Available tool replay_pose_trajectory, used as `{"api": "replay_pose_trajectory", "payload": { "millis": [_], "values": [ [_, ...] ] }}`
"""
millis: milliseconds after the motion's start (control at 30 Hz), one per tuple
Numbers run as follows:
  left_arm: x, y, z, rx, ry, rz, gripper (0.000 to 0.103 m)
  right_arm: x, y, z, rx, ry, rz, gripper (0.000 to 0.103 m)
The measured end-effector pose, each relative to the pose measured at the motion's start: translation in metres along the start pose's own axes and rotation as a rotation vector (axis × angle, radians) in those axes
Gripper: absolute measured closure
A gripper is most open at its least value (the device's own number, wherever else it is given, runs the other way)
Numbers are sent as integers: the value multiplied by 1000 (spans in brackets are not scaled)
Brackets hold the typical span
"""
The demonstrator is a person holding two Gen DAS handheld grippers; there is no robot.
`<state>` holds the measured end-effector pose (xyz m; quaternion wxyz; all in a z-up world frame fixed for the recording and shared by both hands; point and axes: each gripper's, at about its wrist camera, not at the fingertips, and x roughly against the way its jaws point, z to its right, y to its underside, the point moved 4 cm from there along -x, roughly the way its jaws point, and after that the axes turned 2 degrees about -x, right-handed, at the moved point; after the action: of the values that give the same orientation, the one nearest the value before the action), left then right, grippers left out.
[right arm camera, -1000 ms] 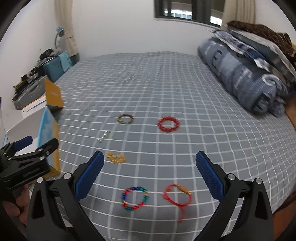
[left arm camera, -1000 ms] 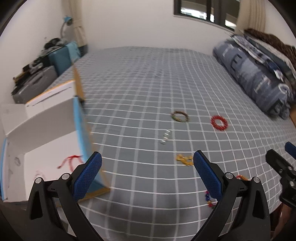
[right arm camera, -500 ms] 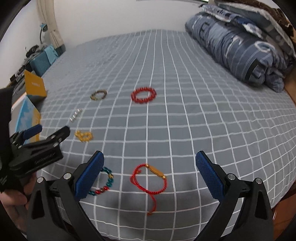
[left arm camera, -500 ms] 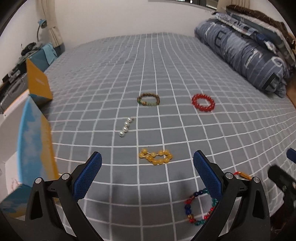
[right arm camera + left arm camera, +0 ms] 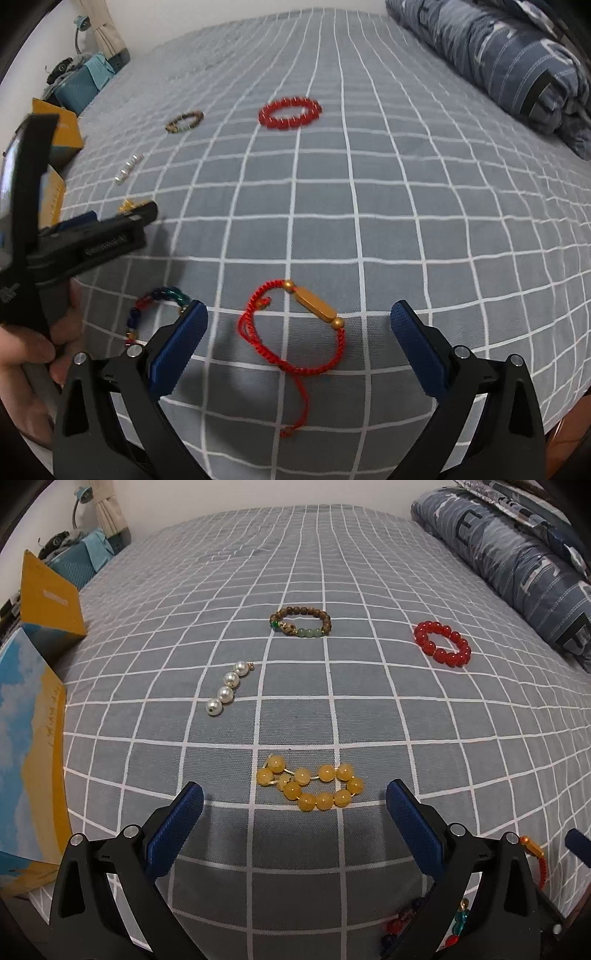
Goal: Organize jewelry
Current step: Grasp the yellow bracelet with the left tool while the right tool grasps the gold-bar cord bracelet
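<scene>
Jewelry lies on a grey checked bedspread [image 5: 369, 709]. My left gripper [image 5: 295, 805] is open, and a yellow bead bracelet [image 5: 310, 784] lies just ahead between its fingers. Beyond it lie a pearl strand [image 5: 227, 688], a brown and green bead bracelet [image 5: 301, 622] and a red bead bracelet [image 5: 441, 644]. My right gripper [image 5: 297, 328] is open, and a red cord bracelet with a gold bar [image 5: 295, 332] lies between its fingers. A multicolour bead bracelet [image 5: 155, 306] lies to its left, partly hidden. The left gripper shows in the right wrist view [image 5: 92, 236].
An open cardboard box with blue and yellow flaps [image 5: 33, 746] stands at the left edge of the bed. A folded blue quilt [image 5: 517, 561] lies at the far right. Cases and clutter [image 5: 74, 557] sit beside the bed at the far left.
Both grippers have moved forward and down toward the bed. The yellow bracelet now sits between the left fingers, and the red cord bracelet between the right fingers. The box has slid out to the left.
</scene>
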<state>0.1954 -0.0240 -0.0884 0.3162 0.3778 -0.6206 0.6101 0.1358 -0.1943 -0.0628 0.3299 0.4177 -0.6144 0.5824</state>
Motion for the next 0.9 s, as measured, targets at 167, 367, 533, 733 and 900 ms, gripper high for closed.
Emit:
{"api": "replay_pose_trajectory", "payload": {
  "millis": [167, 367, 533, 733, 900],
  "values": [
    [-8, 2, 1, 12, 25, -22, 6, -11, 3, 0, -1, -5, -36, 10],
    [-14, 5, 2, 3, 25, -27, 6, -18, 4, -1, -5, 0, -64, 22],
    [-13, 6, 0, 12, 21, -33, 16, -21, 4, 3, -27, 17, -74, 33],
    [-5, 7, -2, 9, 2, -41, 71, -22, 3, 8, -54, 46, -86, 60],
    [-1, 8, -10, 37, 39, -52, 84, -19, 0, 12, -82, 79, -73, 95]
  ]
}}
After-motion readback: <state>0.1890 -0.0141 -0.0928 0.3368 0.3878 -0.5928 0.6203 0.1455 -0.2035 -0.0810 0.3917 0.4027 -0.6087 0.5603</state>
